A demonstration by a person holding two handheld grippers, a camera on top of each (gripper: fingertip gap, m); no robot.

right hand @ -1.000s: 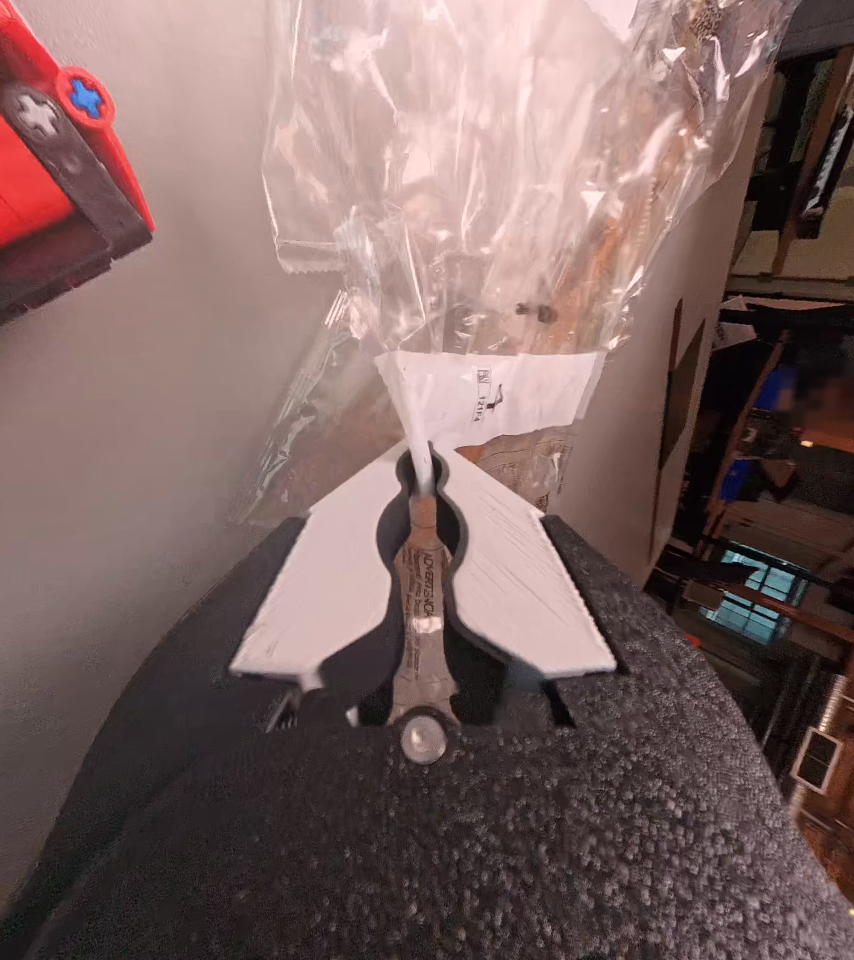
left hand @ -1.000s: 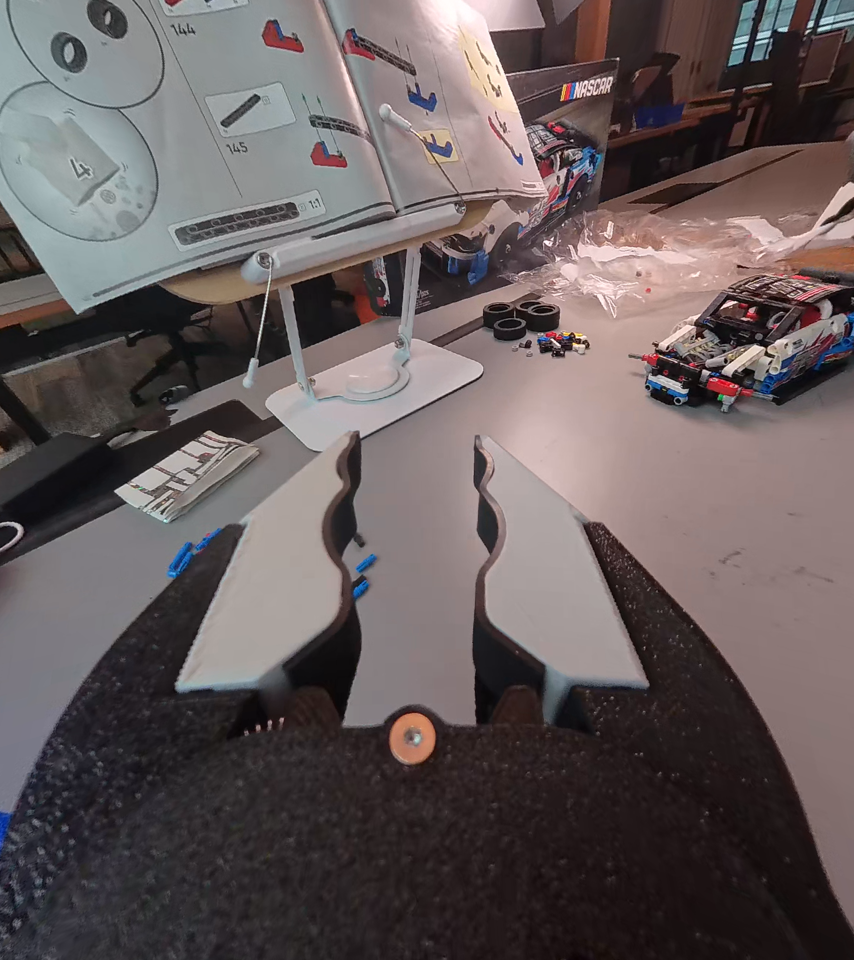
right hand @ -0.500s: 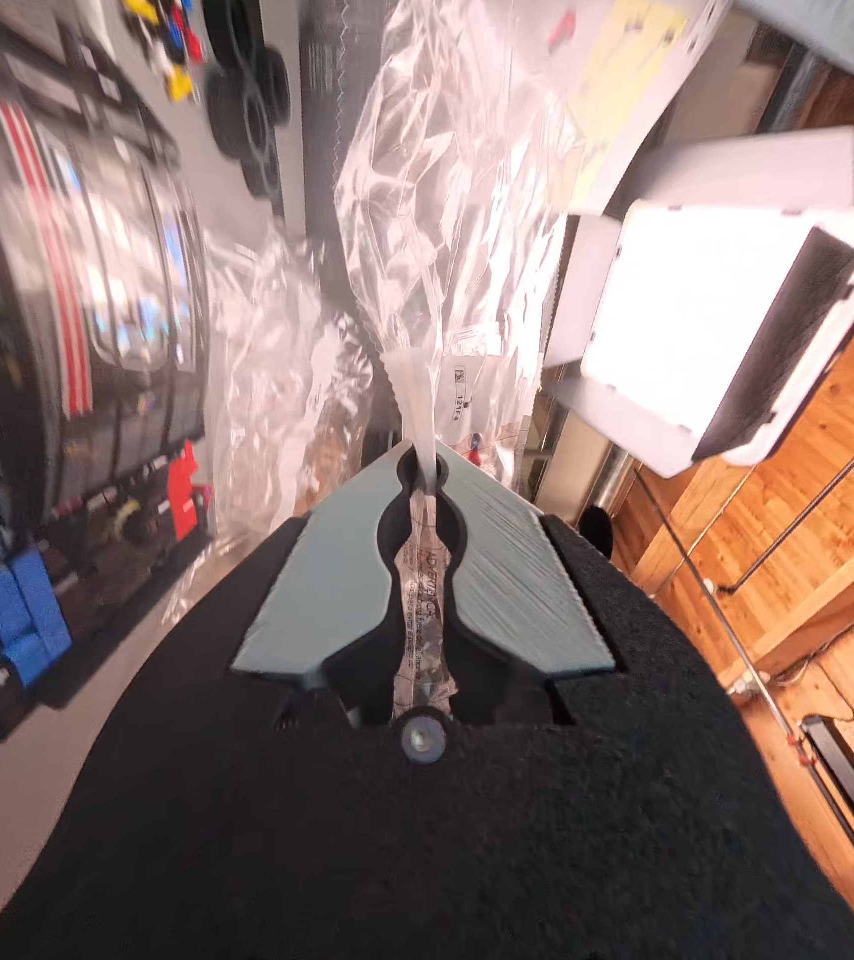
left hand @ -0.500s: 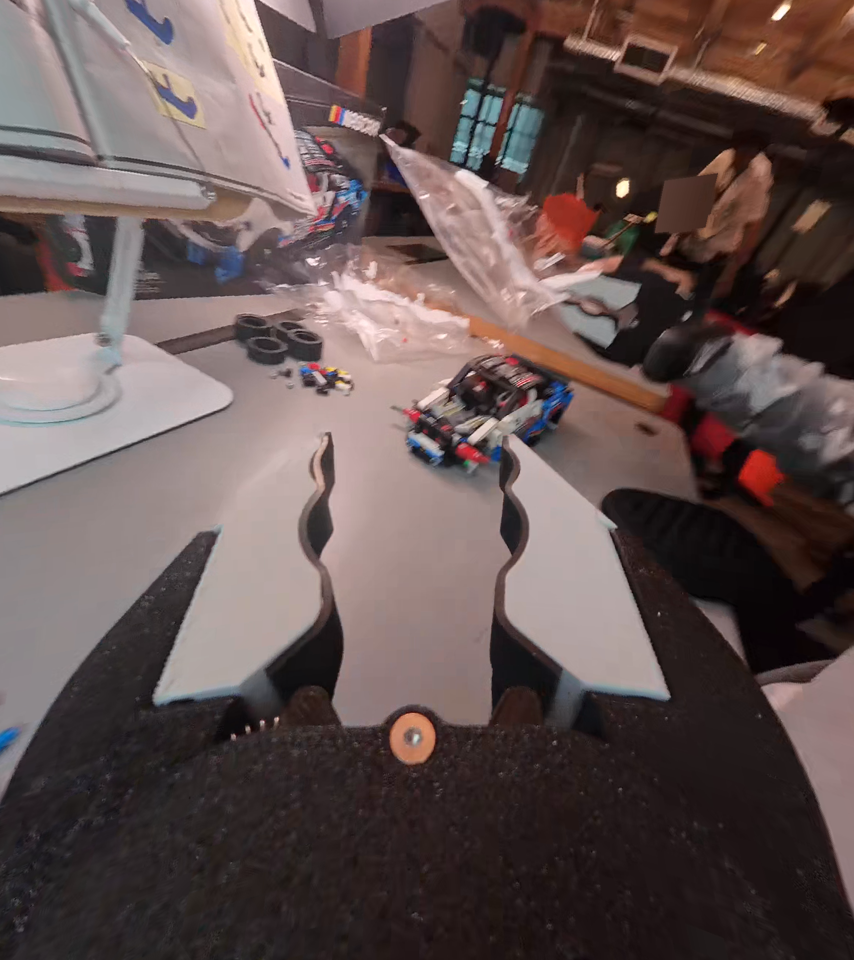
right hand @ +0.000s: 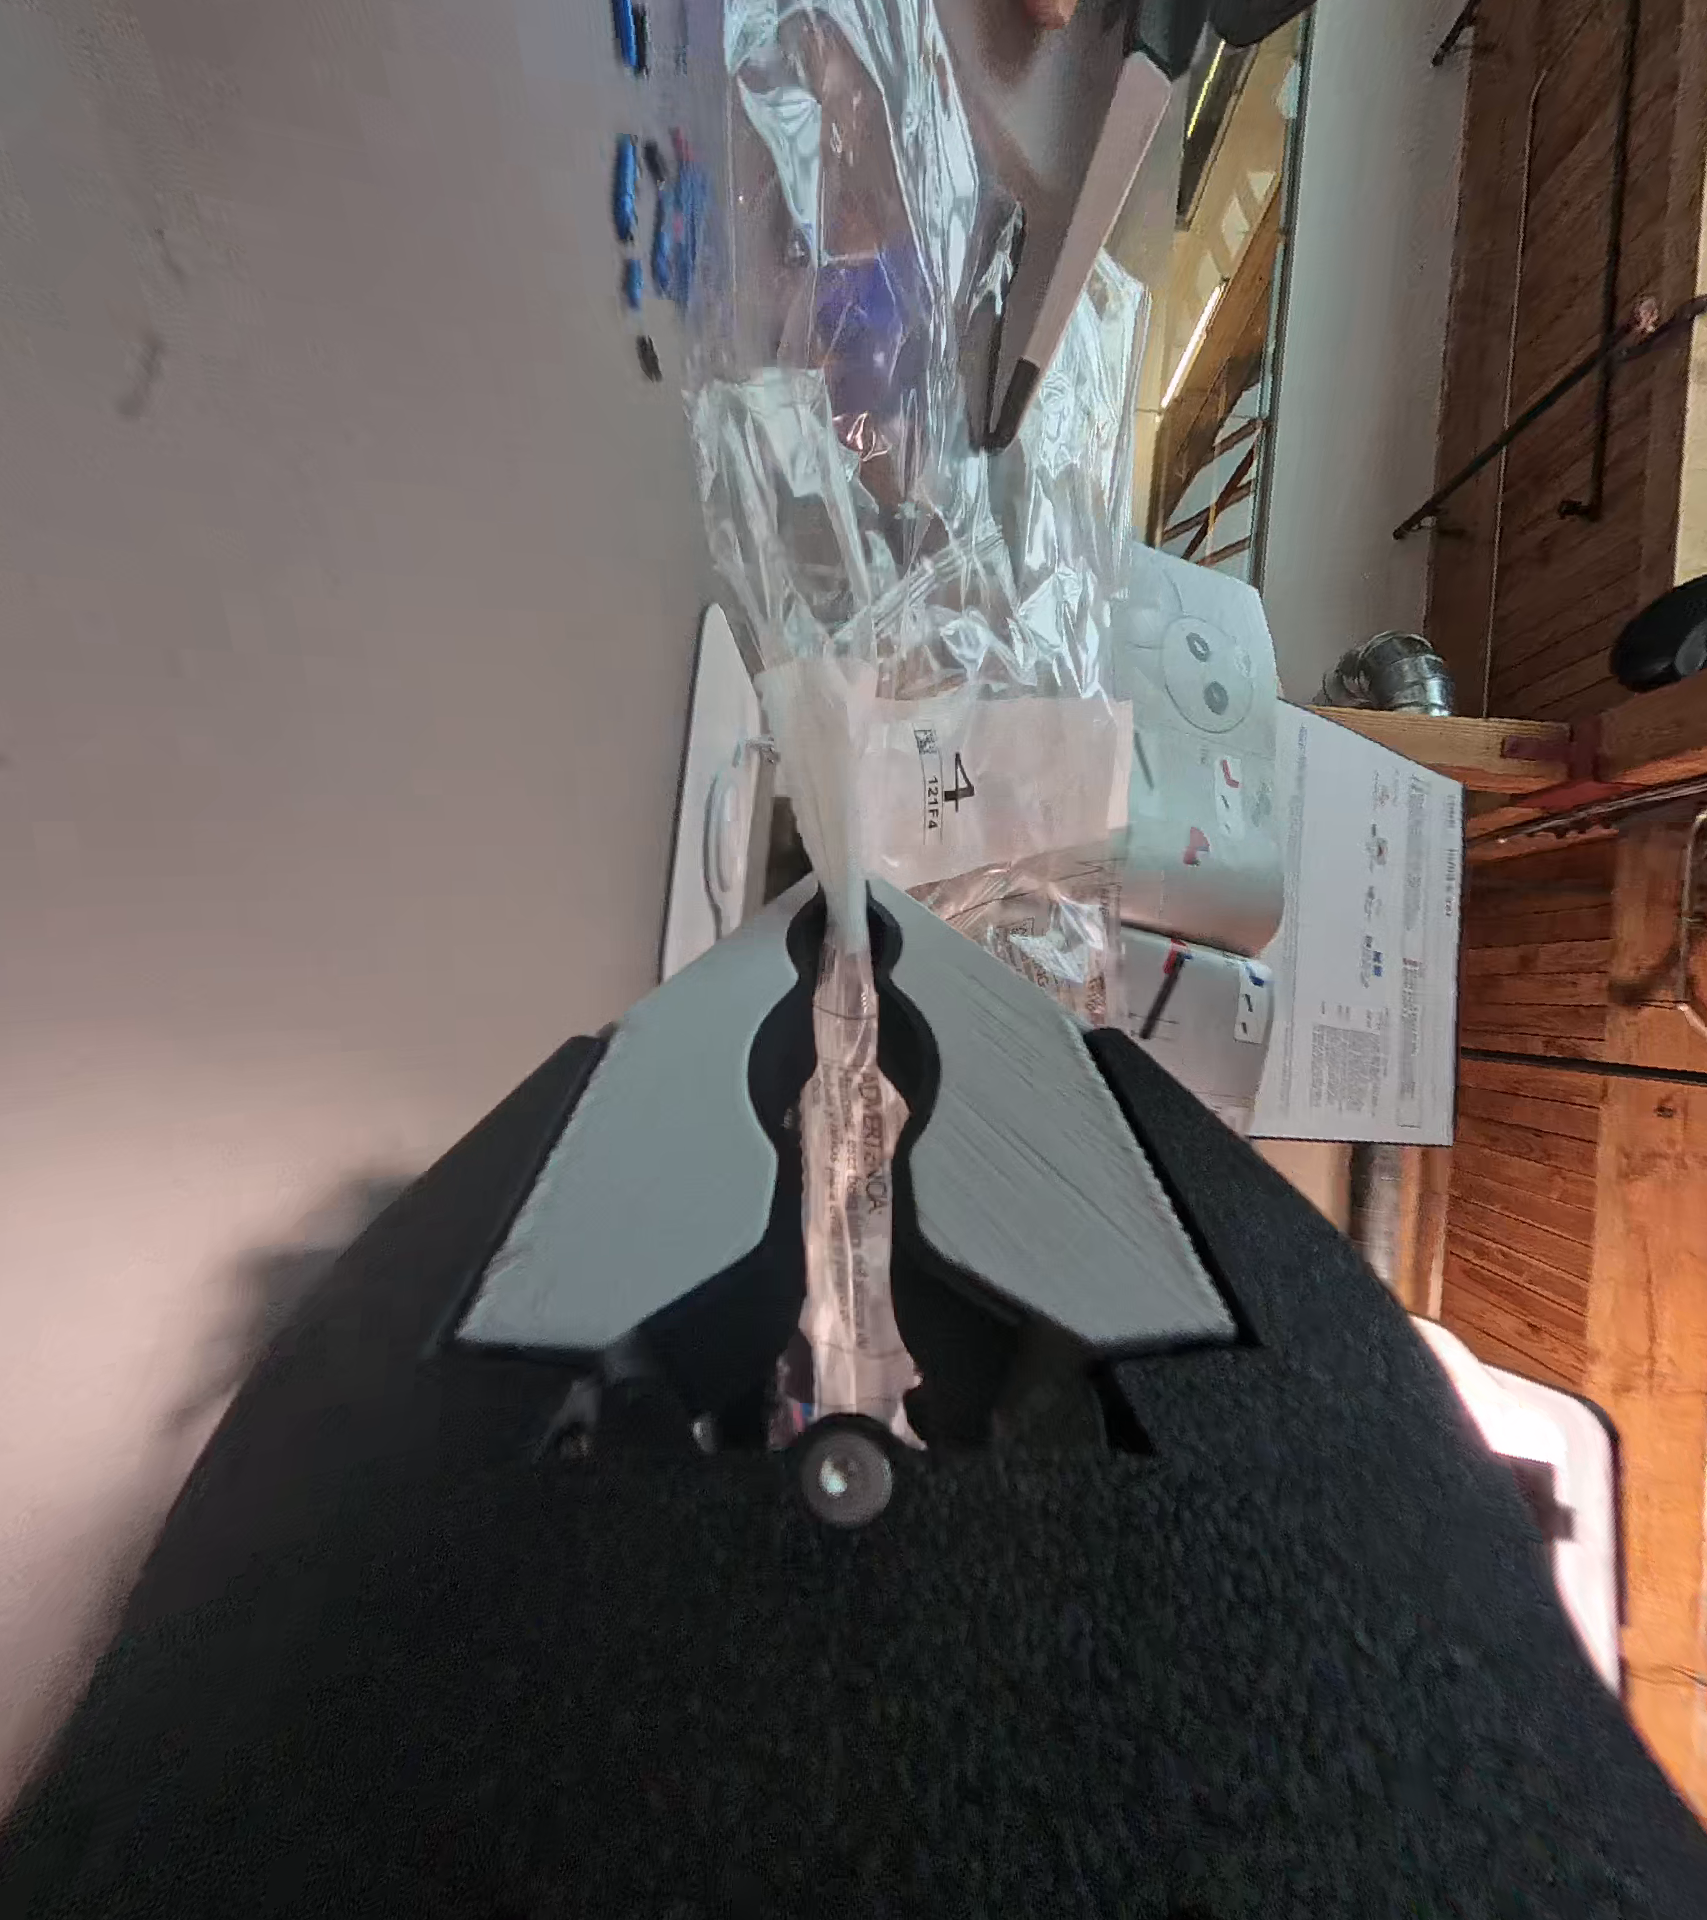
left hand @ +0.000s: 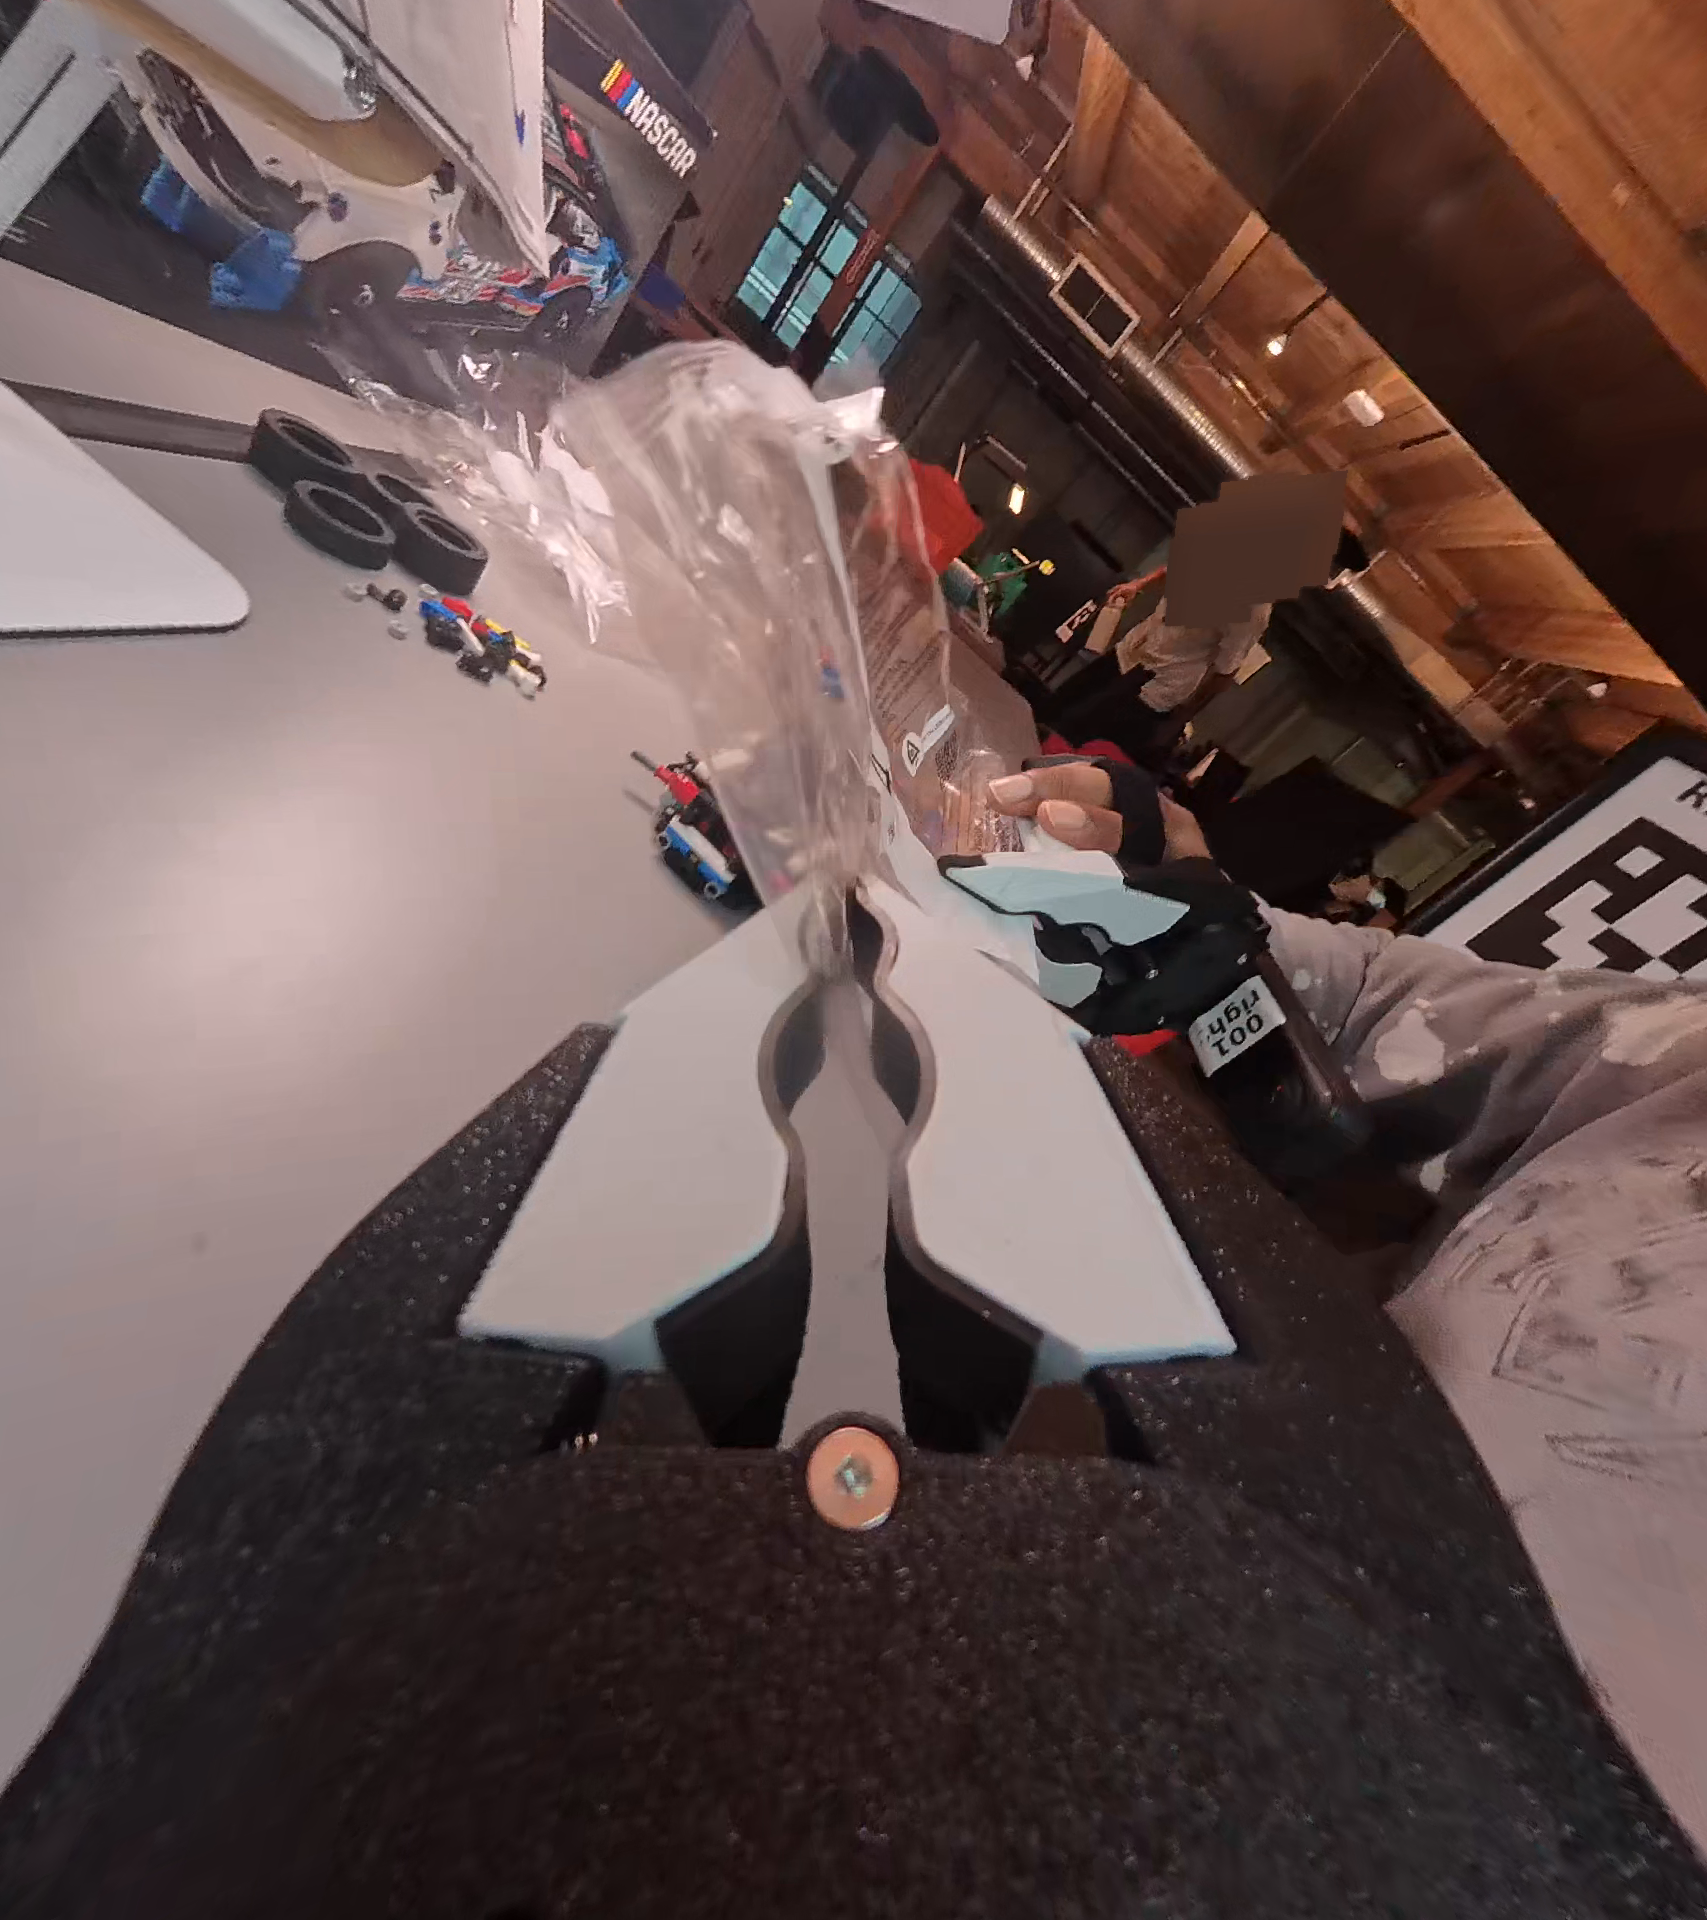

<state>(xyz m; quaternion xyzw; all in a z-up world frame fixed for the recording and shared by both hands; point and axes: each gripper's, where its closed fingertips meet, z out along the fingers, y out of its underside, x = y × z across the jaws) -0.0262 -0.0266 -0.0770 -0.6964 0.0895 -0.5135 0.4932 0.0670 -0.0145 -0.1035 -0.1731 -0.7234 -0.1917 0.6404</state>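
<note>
A clear plastic bag (left hand: 755, 582) with a white label and a few small parts inside hangs in the air between both grippers. My left gripper (left hand: 844, 925) is shut on one edge of it. My right gripper (right hand: 844, 904) is shut on the bag's bunched end (right hand: 911, 520), with film running back between its jaws. The right gripper also shows in the left wrist view (left hand: 1067, 914), held by a gloved hand, just right of my left fingertips. One left finger (right hand: 1067, 239) shows at the bag's far end in the right wrist view.
On the grey table (left hand: 205, 935) stand a toy race car (left hand: 688, 842) half hidden behind the bag, black tyres (left hand: 361, 509), small loose parts (left hand: 475, 634) and the white stand base (left hand: 18, 540). Blue parts (right hand: 641, 229) and the open instruction booklet (right hand: 1348, 935) show too.
My left gripper swung right from the open table and closed on the bag. My right gripper kept its hold and turned, bringing the bag over to the left gripper.
</note>
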